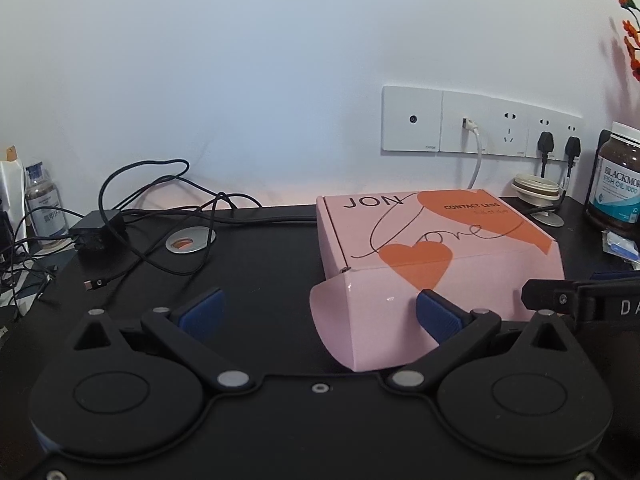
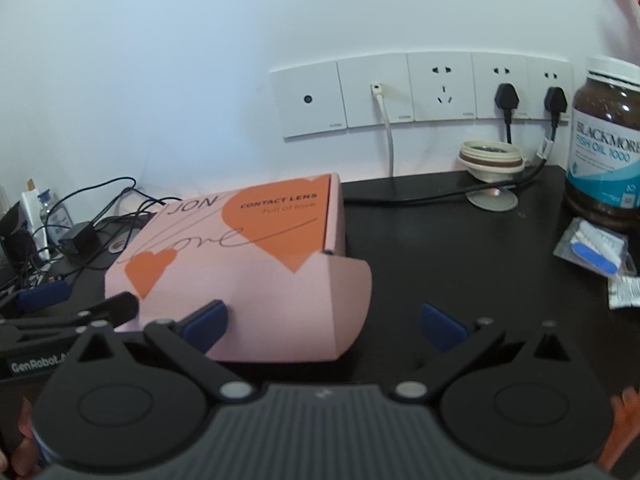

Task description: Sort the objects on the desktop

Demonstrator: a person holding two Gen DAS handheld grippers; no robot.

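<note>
Pink box [image 1: 432,264] with orange hearts, lying flat on black desk [image 1: 260,272], lid closed, side flaps bent outward at both near corners. Left gripper [image 1: 318,312] just in front of box, blue pads [image 1: 200,314] spread wide, nothing between them except bare desk and the left flap; right pad of it at the box front, touching or not cannot tell. Right gripper [image 2: 322,322] also low at the box front, fingers wide apart, holding nothing, its left pad [image 2: 206,324] against or just before the pink wall, other pad over bare desk. Behind box, wall sockets [image 2: 420,92] with white cable and two black plugs. Left of box, black charger [image 1: 98,232] with tangled cable. To the right, fish oil bottle [image 2: 604,144], near it small packets [image 2: 596,250]. Between sockets and bottle, beige round lid [image 2: 490,158].
</note>
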